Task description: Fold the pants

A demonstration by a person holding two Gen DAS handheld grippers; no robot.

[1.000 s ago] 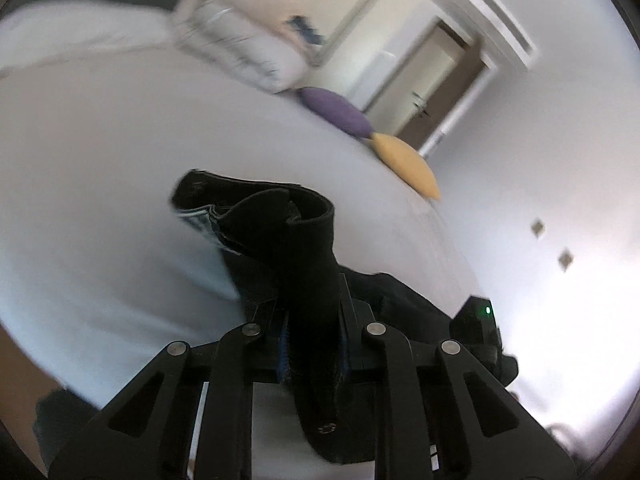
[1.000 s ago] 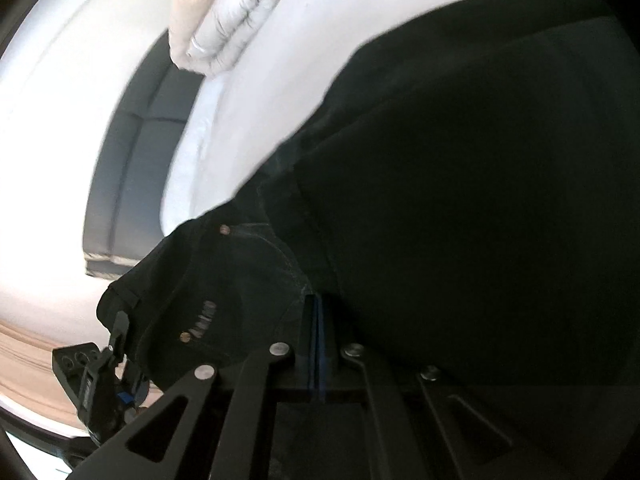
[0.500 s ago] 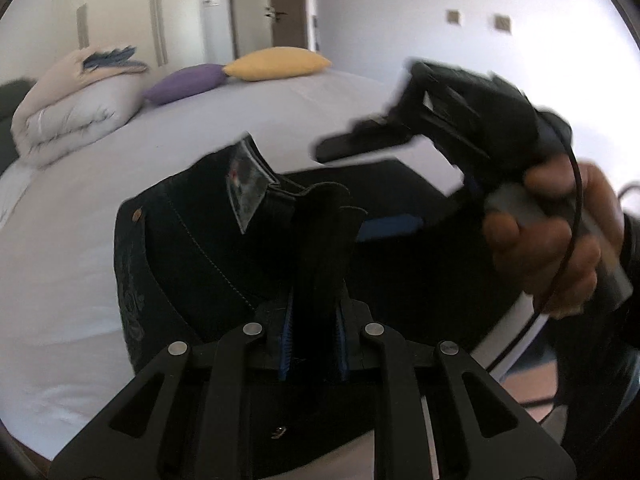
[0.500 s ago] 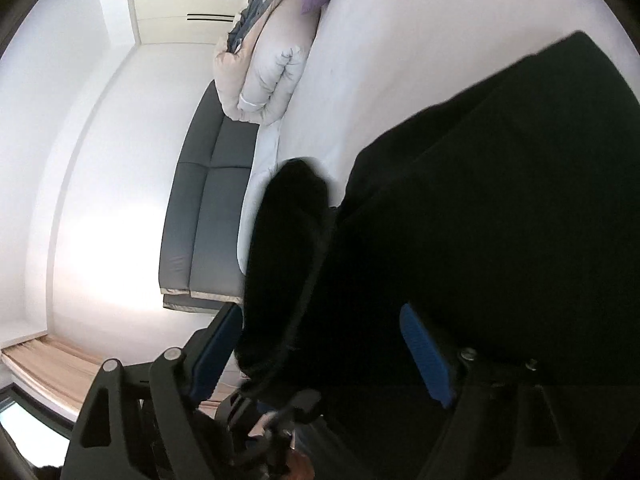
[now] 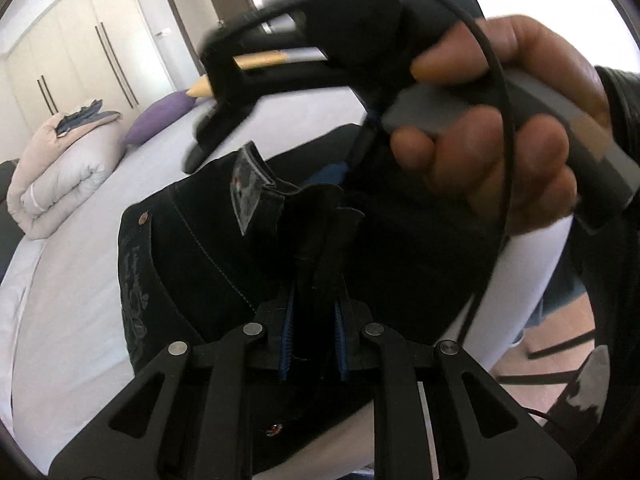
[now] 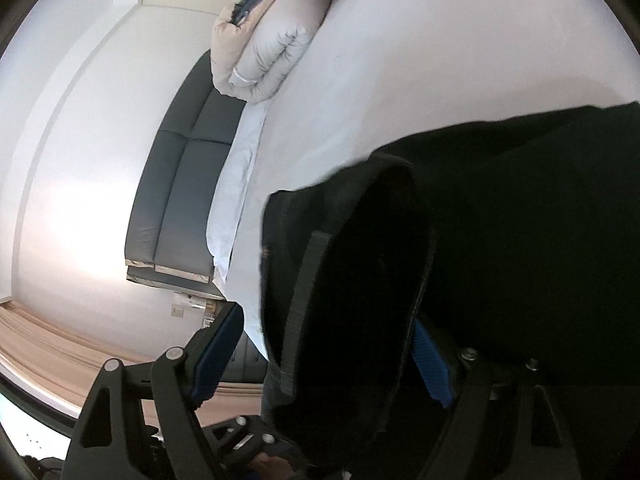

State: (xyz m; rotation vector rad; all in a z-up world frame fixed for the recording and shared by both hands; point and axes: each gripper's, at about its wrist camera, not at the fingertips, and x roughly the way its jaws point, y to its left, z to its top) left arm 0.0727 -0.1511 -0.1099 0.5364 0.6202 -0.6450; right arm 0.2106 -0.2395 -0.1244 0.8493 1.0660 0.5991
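Note:
Black pants point(image 5: 188, 256) lie bunched on the white bed point(image 5: 68, 320), waistband with a label turned up. My left gripper point(image 5: 314, 328) is shut on a fold of the pants at the waistband. In the right wrist view the pants point(image 6: 520, 220) fill the right half. My right gripper point(image 6: 324, 344) is open, its blue pads wide apart, with a hanging loop of black cloth between them, not pinched. The right gripper point(image 5: 280, 80) also shows in the left wrist view, held in a hand just above the pants.
A rolled duvet point(image 5: 60, 176) and a purple pillow point(image 5: 160, 120) lie at the far side of the bed. A grey sofa point(image 6: 180, 200) stands beside the bed. Wardrobe doors point(image 5: 80, 52) line the far wall. The bed edge point(image 5: 532, 288) is at the right.
My right gripper has opened and let go of the pants. The left gripper has swung round with the waistband, and the right gripper and hand have come close in front of it.

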